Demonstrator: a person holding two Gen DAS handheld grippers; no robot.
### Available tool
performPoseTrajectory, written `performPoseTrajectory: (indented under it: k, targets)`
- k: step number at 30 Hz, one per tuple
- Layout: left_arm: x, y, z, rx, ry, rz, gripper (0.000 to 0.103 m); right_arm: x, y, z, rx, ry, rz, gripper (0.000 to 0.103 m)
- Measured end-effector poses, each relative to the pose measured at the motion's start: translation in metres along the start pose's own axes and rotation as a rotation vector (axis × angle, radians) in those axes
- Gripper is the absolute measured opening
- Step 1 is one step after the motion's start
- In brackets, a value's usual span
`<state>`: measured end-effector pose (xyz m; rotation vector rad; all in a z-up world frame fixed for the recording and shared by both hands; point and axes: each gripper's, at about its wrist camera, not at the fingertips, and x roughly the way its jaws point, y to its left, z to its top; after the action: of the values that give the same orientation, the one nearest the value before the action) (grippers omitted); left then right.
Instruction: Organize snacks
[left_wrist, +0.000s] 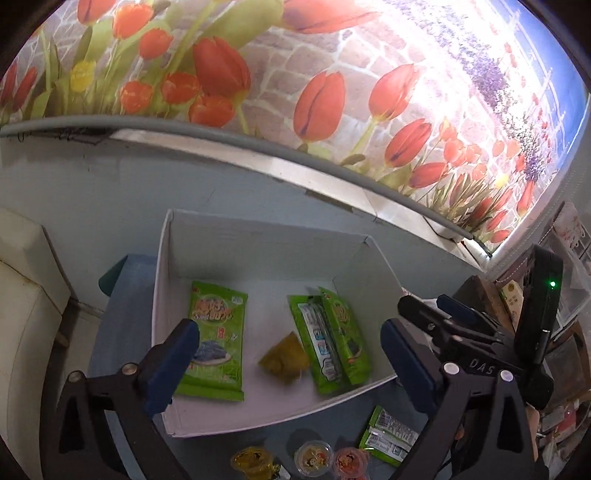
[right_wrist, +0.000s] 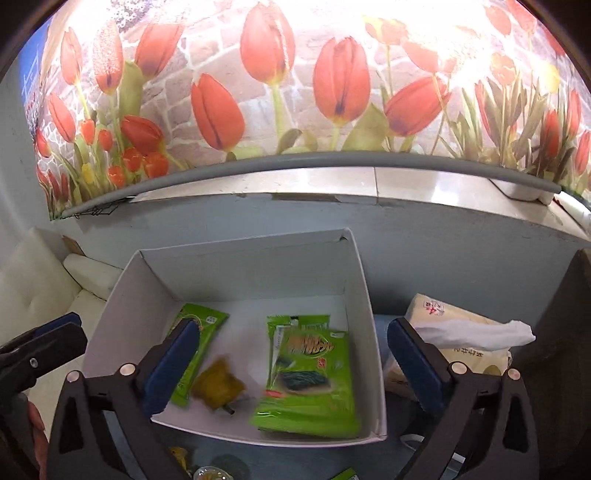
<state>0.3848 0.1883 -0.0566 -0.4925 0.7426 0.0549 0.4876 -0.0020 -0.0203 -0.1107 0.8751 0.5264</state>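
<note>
The white box (left_wrist: 258, 254) stood on the blue table (left_wrist: 122, 332), near the wall below the tulip mural (left_wrist: 258, 74). By judgement the task was partly complete. Inside the box lay one green packet (left_wrist: 218, 339) at the left, two overlapping green packets (left_wrist: 328, 339) at the right, and a small yellow packet (left_wrist: 284, 360) between them. Outside, in front of the near wall of the box, one more green packet (left_wrist: 388, 437) and three jelly cups (left_wrist: 314, 456) remained to be loaded.

The box floor showed bare room at the back and along the near wall. Its upright walls formed the edges to be cleared on entry. A tissue pack (right_wrist: 461, 339) stood just beside the right wall and narrowed the approach there.

The left gripper (left_wrist: 288, 350) was spread wide and held nothing. The right gripper (right_wrist: 291, 354) was likewise spread and empty, above the box.
</note>
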Motion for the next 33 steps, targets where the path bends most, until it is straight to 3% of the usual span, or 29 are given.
performPoseTrajectory:
  k: [9, 15, 20, 26, 33]
  targets:
    - [-0.02, -0.005, -0.009, 0.017, -0.018, 0.021, 0.102, -0.039, -0.003, -0.021, -0.01, -0.074, 0.032, 0.103]
    - [-0.052, -0.022, -0.038, 0.114, -0.031, 0.034, 0.102, -0.083, 0.013, -0.069, -0.141, -0.114, 0.057, 0.103]
    - [-0.086, -0.033, -0.078, 0.202, -0.048, 0.034, 0.103, -0.109, 0.017, -0.121, -0.207, -0.074, 0.101, 0.103]
    - [-0.12, -0.028, -0.136, 0.172, -0.024, 0.024, 0.103, -0.127, 0.003, -0.19, -0.239, -0.013, 0.085, 0.103]
    - [-0.153, -0.028, -0.2, 0.156, 0.017, 0.036, 0.103, -0.095, -0.039, -0.214, -0.221, 0.096, 0.107, 0.103]
